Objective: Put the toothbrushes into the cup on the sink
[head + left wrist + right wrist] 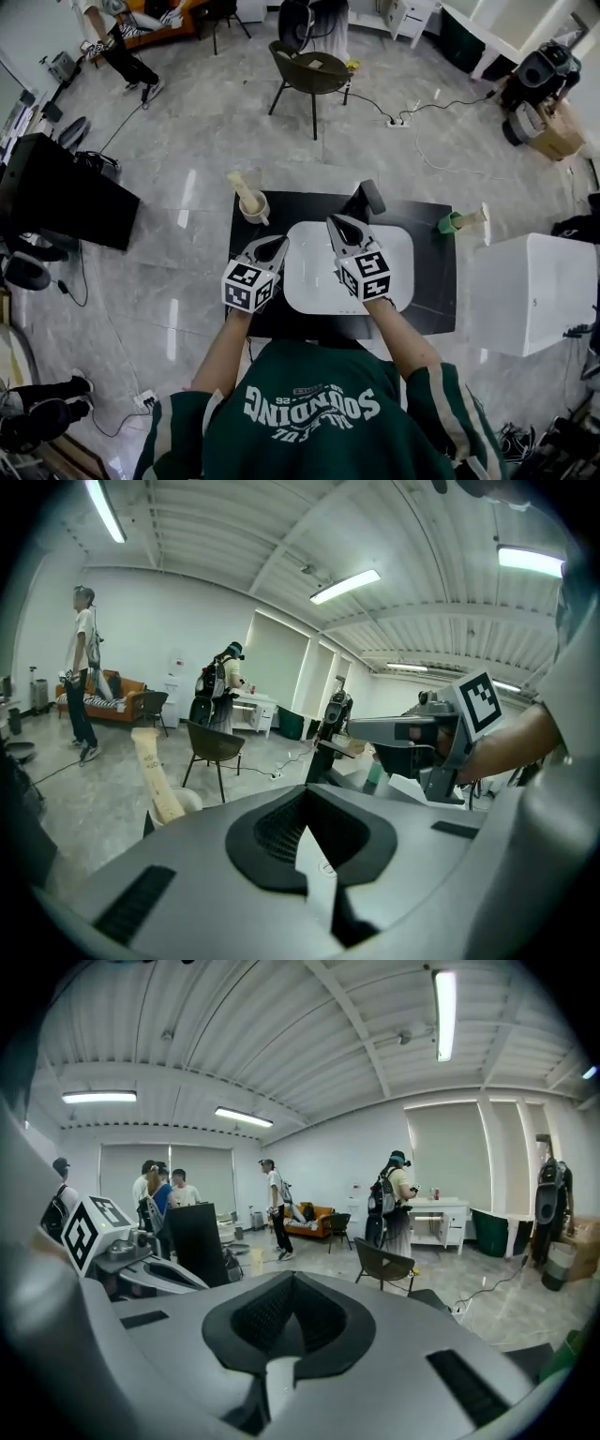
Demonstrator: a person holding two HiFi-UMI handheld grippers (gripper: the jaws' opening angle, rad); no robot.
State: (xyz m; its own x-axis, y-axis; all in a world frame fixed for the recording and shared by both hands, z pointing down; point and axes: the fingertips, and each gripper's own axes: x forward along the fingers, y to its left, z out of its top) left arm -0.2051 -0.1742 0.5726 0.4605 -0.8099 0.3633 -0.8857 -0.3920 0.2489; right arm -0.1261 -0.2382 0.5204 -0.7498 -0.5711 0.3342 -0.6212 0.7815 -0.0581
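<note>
Closest to the lens is the person's green sweatshirt [309, 412], with both forearms reaching forward from it over the bench [436, 281]. The left hand-held gripper [280, 243] hangs above the left rim of the white sink [403, 272]. Its jaws are brought together with nothing between them, and its marker cube faces up. The right hand-held gripper [334, 221] hovers over the middle of the sink basin. Its jaws are likewise closed and empty, and its tips point toward the dark faucet [367, 199] at the far rim.

Beyond the left hand-held gripper, and clear of it, the pale cup [255, 210] stands on the bench's far left corner beside the sink. A beige toothbrush [244, 187] leans in the cup, its upper end tilted away to the left. Neither hand-held gripper touches the cup or the toothbrush.

At the bench's right edge, well apart from both hand-held grippers, lies a small green-and-pale item [452, 222] that is too small to identify. A white cabinet [534, 291] stands just right of the bench. Farther out on the glossy tiled floor are a dark chair [309, 70] and a power strip with cables [398, 120]. A person [127, 52] stands in the far left corner.
</note>
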